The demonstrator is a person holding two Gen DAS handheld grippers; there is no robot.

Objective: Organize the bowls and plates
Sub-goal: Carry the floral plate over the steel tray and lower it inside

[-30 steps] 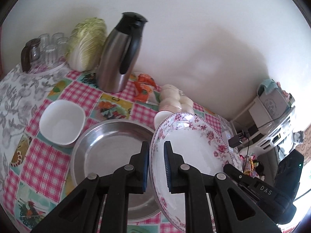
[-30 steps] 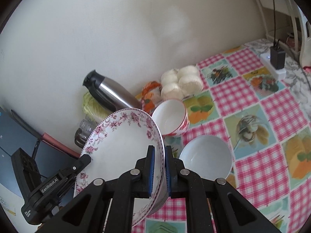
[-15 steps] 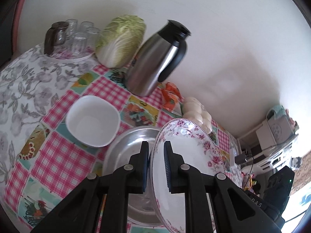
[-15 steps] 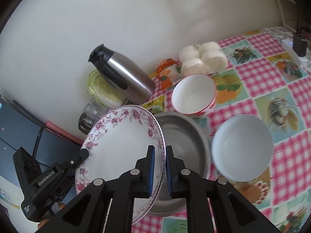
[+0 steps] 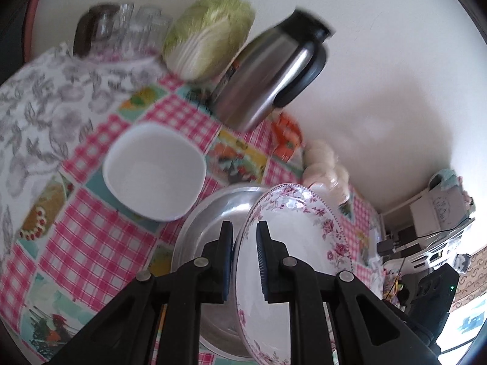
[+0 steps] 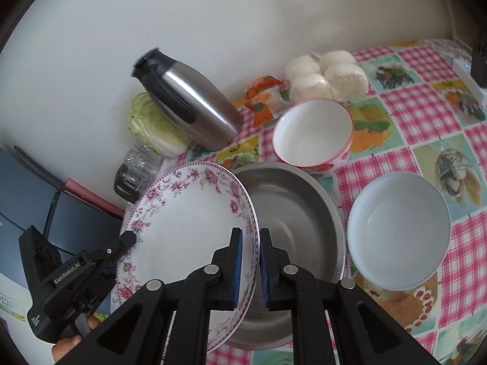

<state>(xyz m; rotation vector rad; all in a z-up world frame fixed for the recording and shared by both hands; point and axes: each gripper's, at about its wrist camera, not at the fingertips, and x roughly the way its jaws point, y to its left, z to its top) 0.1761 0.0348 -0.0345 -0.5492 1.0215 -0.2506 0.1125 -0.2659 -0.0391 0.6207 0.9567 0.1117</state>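
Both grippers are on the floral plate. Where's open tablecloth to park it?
Bare checked tablecloth lies right of the red-rimmed white bowl and beyond the pale round bowl, and also nearer than the square white bowl. The wall side is crowded: steel thermos jug, cabbage, glasses, white buns. The steel basin holds nothing.

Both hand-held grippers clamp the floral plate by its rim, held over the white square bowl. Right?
Not quite. Both hold the floral plate by its rim, left hand-held gripper and right hand-held gripper alike, but it hangs over the steel basin, not the white square bowl, which sits apart to the side. The left wrist view shows this.
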